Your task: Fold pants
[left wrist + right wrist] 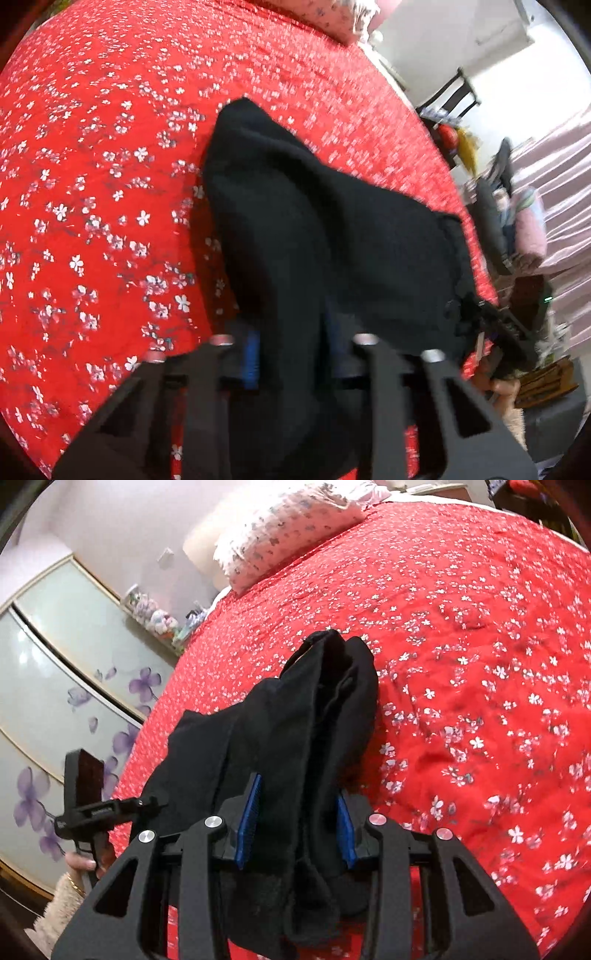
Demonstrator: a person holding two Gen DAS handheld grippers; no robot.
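Black pants [314, 221] hung bunched between the two claws above a bed covered by a red bedspread [92, 184] printed with small white flowers. In the left wrist view, the left claw [291, 354] had fabric passing between its blue pads [252, 356]; the cloth draped over and hid the right-side finger, and the frame was blurred, so a clamp on the pants looked likely but the contact could not be seen cleanly. The far end of the pants trailed down onto the bedspread toward the pillow [343, 18]. At the right edge of that view the right claw [491, 321] met a corner of the same cloth. In the right wrist view, the right claw [299, 827] showed both blue pads [248, 825] apart with a thick bundle of pants [314, 720] filling the gap between them, pressed on the fabric. The left claw [147, 805] appeared at left, touching the pants' edge, with a hand [79, 866] on its handle. A floral pillow [288, 528] lay at the bed's head, beside a wardrobe [55, 664] with purple flower panels.
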